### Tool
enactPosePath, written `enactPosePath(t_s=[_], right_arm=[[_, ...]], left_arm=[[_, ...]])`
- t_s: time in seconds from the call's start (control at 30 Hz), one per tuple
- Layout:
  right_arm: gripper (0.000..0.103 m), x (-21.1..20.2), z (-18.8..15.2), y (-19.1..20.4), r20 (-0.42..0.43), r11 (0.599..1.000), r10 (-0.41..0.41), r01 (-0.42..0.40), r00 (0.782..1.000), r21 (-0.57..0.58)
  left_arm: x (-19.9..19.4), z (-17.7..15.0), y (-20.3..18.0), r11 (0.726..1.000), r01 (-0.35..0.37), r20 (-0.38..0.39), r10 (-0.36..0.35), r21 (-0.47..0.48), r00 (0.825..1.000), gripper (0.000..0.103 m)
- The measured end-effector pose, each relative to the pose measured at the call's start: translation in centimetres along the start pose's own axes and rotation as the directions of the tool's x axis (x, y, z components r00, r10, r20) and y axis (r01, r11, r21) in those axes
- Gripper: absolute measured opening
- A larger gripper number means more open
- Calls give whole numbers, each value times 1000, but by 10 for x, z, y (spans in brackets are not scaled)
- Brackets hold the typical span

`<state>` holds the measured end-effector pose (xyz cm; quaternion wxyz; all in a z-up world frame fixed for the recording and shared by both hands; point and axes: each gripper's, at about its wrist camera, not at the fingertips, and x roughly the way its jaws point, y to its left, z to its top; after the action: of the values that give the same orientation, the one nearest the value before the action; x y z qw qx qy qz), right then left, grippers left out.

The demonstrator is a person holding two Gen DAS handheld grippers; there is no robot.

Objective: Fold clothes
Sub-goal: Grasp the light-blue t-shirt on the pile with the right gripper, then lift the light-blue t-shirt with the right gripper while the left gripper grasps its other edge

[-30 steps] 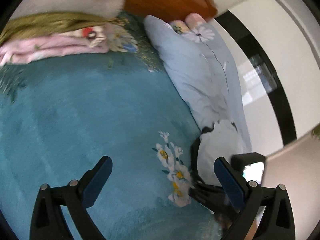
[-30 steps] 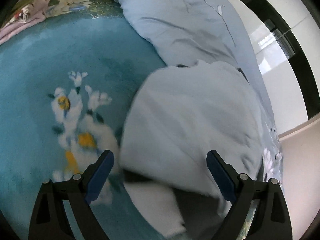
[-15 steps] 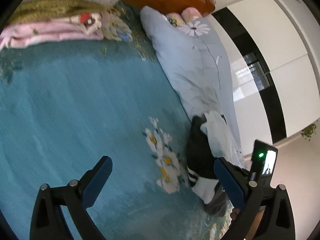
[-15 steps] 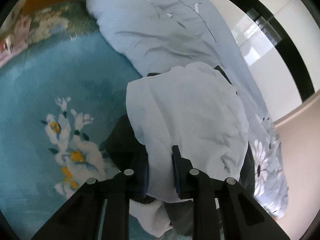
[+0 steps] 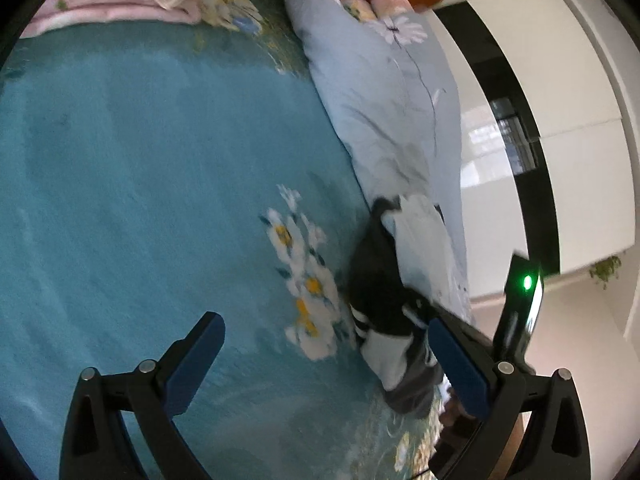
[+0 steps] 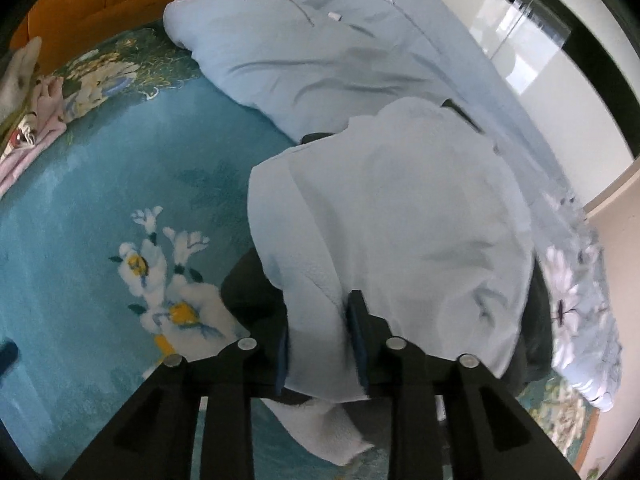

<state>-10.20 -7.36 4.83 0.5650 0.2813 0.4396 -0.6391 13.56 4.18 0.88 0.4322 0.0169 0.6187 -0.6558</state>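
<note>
Two tongs observed over a bed with a teal floral blanket [image 5: 140, 152]. Left tongs [image 5: 326, 364]: jaws spread wide, holding nothing, angled down toward the blanket; the clothes pile lies at their 1 o'clock, just beside the right finger. Right tongs [image 6: 320, 336]: jaws nearly closed, pinching a fold at the near edge of the pale blue garment [image 6: 400, 220], which spreads away toward 12 to 2 o'clock. Dark garment [image 6: 248, 288] lies beneath it, showing at 10 o'clock; white fleece piece [image 6: 324, 428] lies under the tongs. Light blue duvet [image 6: 320, 40] lies beyond, at 12 o'clock. Folded pink clothes [image 5: 100, 12] sit at the left view's 11 o'clock.
</note>
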Motion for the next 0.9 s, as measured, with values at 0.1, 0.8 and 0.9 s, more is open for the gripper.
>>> enactPosePath(t_s=[0.1,0.8,0.9], right_arm=[[34,7,4,-5,-14,997,38,-37,999,68],[11,-3,23,-24,-52,974,-35,45,998,223],[10,-45,21,-30,25,979,-176,172,984,110]], left_arm=[[9,-4,-8,999,-8,-24,9,51,1000,103],[17,-18,-14,997,-1,-90,8,76,996,103],[7,-27,-17,997,6,-87,1,77,996,103]])
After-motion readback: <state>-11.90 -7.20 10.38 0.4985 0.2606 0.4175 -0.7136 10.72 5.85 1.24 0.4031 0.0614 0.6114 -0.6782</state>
